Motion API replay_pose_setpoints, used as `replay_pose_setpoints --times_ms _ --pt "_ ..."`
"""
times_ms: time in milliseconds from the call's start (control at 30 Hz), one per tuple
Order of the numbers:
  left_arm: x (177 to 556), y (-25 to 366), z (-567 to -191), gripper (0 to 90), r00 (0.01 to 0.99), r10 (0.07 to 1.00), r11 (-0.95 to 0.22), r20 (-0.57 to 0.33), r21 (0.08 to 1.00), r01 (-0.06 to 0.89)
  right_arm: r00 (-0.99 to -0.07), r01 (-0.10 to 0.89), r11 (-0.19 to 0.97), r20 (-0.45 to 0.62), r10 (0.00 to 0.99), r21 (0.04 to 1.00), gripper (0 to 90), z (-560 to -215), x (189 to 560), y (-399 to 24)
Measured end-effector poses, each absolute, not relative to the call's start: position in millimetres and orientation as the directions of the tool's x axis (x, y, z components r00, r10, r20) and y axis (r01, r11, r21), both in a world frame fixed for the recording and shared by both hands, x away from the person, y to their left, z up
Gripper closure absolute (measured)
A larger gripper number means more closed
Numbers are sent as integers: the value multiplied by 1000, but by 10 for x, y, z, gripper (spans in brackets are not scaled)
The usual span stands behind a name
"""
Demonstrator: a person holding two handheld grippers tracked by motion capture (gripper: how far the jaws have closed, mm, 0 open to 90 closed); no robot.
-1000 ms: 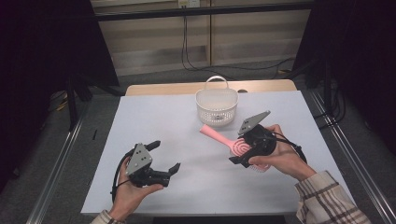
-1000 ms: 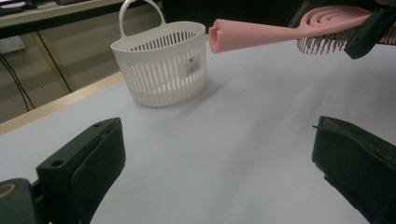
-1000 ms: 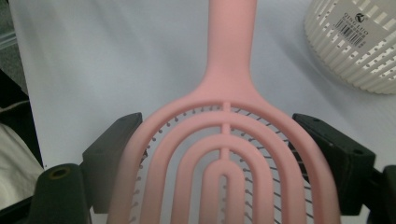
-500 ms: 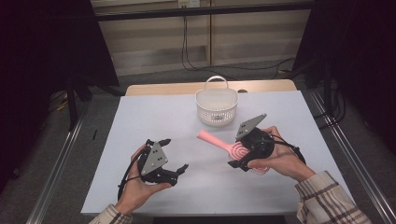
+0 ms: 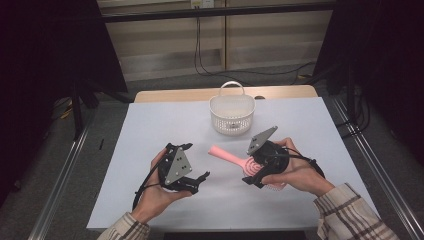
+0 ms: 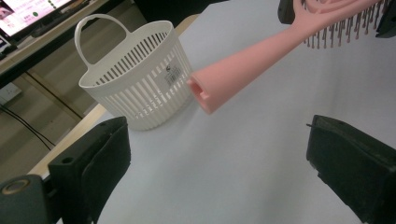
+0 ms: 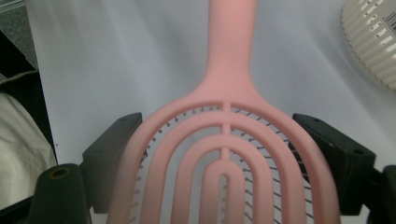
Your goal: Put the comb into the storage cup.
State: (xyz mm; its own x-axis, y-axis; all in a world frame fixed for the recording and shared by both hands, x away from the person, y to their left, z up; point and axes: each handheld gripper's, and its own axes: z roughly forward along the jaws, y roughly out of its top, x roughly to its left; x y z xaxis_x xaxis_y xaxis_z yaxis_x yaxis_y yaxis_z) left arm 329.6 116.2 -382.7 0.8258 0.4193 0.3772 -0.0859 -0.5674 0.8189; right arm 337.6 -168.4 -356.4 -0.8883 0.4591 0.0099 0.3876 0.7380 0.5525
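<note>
**Right gripper clamps a pink brush while the left gripper waits open**

Right gripper [image 5: 252,176] holds the pink hairbrush [image 5: 235,159] by its head, the 2 black jaws pressed against either side of the vented oval, as the right gripper view shows [image 7: 224,163]. From that grip the brush handle sticks straight out ahead of the jaws, and in the high view it points toward the left gripper. The brush is lifted off the white table [image 5: 150,130], bristles facing down.

The left gripper [image 5: 192,162] is spread wide with nothing between its jaws. In the left gripper view the open end of the handle [image 6: 205,91] hangs just ahead of and above the gap between those jaws, not touching either one. Each gripper is held in 1 of the person's hands; the right hand [image 5: 300,172] wears a plaid sleeve.

A white slatted basket [image 5: 232,111] with a loop handle stands upright on the table beyond both grippers, well apart from the left gripper and nearer the right one. In the left gripper view it sits ahead and to the left of the brush handle [image 6: 135,84]; in the right gripper view its rim shows at the upper right corner [image 7: 373,42].
</note>
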Motion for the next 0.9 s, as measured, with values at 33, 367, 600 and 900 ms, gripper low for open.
replay_pose_setpoints --times_ms 33,367,600,900 --pt "3296 1150 -3827 62 823 414 -576 388 812 -93 -889 386 738 11 457 553 193 -3558 3376 -1680" --pt "3355 1016 -3842 56 794 375 -638 478 755 -153 -895 382 749 15 446 542 193 -3541 3376 -1646" --pt "3322 945 -3858 52 771 317 -690 553 692 -213 -896 380 748 16 443 544 192 -3540 3369 -1641" --pt "3313 931 -3882 50 735 267 -742 623 620 -256 -901 377 763 16 434 525 192 -3594 3356 -1594"
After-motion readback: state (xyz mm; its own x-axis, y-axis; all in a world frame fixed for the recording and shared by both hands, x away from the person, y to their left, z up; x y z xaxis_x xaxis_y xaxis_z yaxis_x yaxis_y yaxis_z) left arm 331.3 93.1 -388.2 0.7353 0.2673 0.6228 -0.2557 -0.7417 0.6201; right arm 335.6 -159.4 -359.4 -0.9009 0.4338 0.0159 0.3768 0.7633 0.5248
